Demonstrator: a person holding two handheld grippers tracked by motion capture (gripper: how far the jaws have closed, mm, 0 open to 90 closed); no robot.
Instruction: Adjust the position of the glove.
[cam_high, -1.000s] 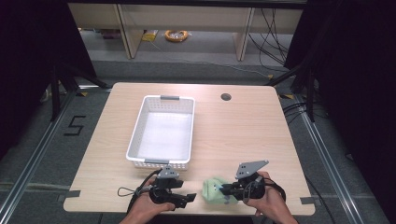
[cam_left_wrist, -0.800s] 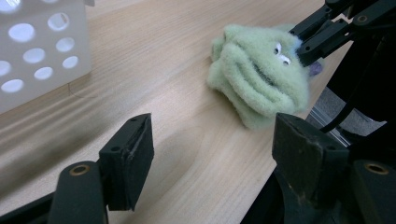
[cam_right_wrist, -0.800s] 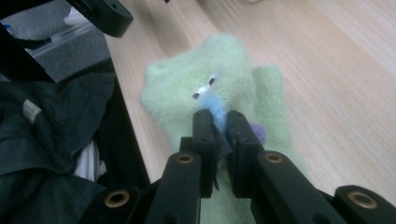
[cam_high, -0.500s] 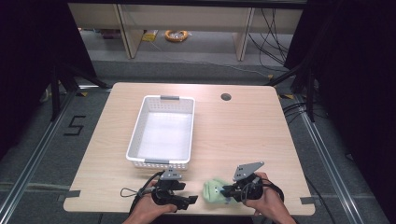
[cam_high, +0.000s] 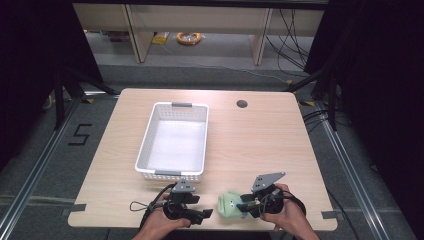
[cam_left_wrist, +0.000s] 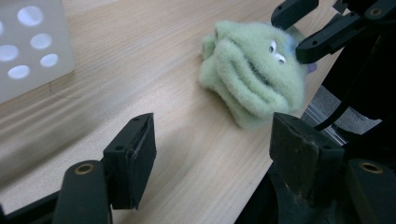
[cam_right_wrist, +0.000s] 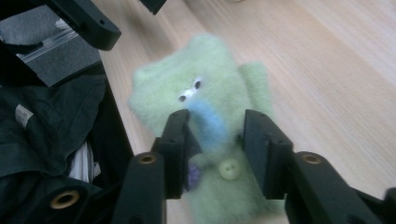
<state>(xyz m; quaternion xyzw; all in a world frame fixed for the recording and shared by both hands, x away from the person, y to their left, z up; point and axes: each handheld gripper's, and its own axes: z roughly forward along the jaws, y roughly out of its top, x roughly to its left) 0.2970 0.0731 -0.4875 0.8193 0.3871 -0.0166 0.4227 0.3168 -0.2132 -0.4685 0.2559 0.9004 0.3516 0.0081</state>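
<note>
A fuzzy green plush toy with small eyes and a blue patch lies on the wooden table near its front edge. In the right gripper view the toy sits between the jaws of my right gripper. Those jaws have just been opening and now flank the blue patch loosely, with a gap on one side. My right gripper comes at the toy from the right. My left gripper points at the toy from the left, a short way off. It is open with bare table between its jaws.
A white perforated basket, with nothing in it, stands left of centre, just behind the left hand. A round cable hole sits at the back of the table. The front edge runs right beside the toy, and dark fabric hangs below it.
Both hands and the toy stay where they were by the front edge. No shift shows in the high view.
</note>
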